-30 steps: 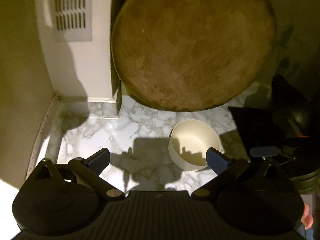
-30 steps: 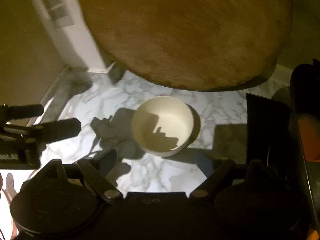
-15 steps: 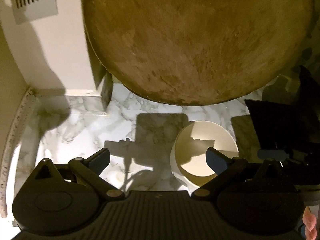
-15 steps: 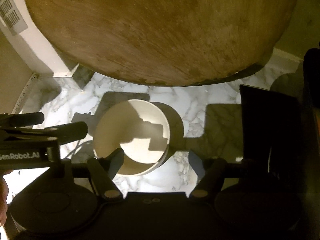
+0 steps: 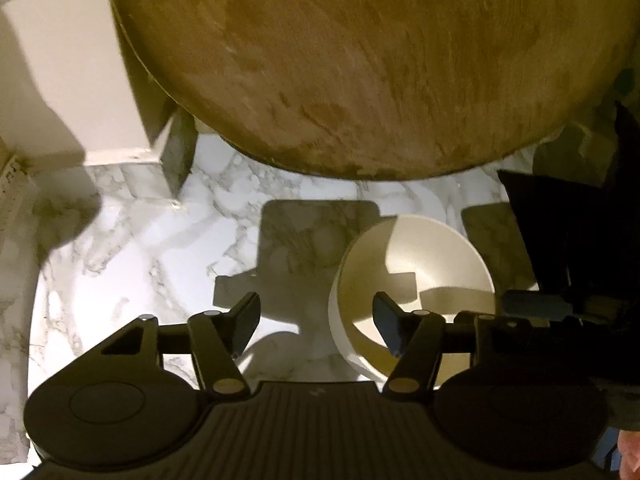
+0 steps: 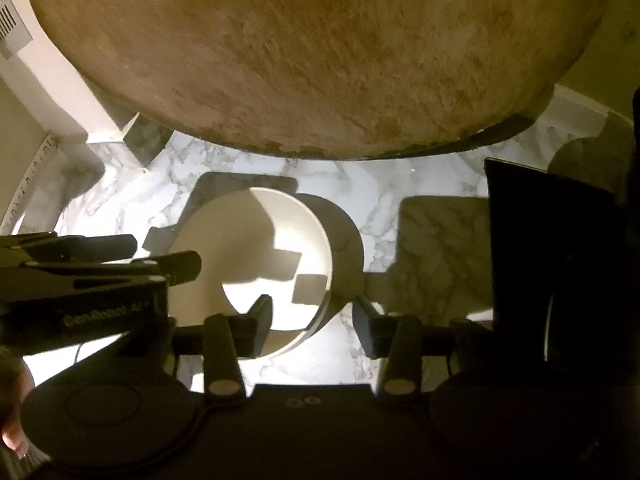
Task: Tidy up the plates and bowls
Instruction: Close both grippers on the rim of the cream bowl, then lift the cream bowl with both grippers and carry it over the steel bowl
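A white bowl (image 5: 416, 276) stands upright on the marble counter (image 5: 160, 264); it also shows in the right wrist view (image 6: 256, 248). My left gripper (image 5: 316, 322) is open, its right finger over the bowl's left rim, its left finger outside. My right gripper (image 6: 314, 322) is open, its left finger inside the bowl's right rim, its right finger outside it. Neither grips the bowl. The left gripper shows at the left of the right wrist view (image 6: 120, 264).
A big round wooden board (image 5: 360, 60) leans against the back wall, also in the right wrist view (image 6: 320, 52). A white appliance (image 5: 60, 80) stands at the back left. Dark objects (image 6: 552, 240) crowd the right side.
Both grippers have moved forward and down to the bowl. Both sets of jaws have narrowed a little and now straddle opposite rims. The bowl has not moved.
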`<state>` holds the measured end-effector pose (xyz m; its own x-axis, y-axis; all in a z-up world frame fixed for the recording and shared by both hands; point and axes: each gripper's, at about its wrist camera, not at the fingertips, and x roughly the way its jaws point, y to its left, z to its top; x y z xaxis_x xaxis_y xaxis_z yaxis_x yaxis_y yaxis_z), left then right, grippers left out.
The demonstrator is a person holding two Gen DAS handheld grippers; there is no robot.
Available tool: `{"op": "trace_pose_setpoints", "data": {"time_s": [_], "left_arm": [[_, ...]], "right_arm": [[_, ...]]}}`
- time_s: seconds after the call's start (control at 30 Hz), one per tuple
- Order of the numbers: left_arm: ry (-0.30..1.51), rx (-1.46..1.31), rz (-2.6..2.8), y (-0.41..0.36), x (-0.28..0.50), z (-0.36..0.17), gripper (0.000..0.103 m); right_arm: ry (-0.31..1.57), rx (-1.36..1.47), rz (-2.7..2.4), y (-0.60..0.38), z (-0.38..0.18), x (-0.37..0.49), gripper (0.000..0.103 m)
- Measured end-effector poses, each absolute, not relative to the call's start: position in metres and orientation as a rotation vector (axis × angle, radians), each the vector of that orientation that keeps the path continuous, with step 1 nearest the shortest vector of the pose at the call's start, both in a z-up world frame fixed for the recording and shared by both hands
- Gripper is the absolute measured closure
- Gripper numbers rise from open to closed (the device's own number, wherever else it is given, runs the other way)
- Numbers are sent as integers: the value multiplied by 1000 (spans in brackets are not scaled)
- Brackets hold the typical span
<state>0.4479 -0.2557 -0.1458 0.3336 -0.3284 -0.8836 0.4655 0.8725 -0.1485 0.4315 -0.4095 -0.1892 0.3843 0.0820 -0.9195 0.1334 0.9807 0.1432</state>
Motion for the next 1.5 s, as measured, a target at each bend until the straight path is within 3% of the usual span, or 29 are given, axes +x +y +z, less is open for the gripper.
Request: {"op": "trace_pose_setpoints", "data": {"time_s": [0.1,0.37,0.57,1.5], "left_arm": [[1129,133,-524,-257,448,-150,62],[1118,149,-539,-261,444,-153,79],[1118,191,-566,-267,435,-153,90],[1005,169,-532,-188,347,-64,92]], "right_arm": [[1187,209,-35,-409,-192,432,74],[1183,207,-34,-410,-192,432,90],[1176,204,-41,-409,-191,430,93],[1048,95,78,-347,-106,355,95]]}}
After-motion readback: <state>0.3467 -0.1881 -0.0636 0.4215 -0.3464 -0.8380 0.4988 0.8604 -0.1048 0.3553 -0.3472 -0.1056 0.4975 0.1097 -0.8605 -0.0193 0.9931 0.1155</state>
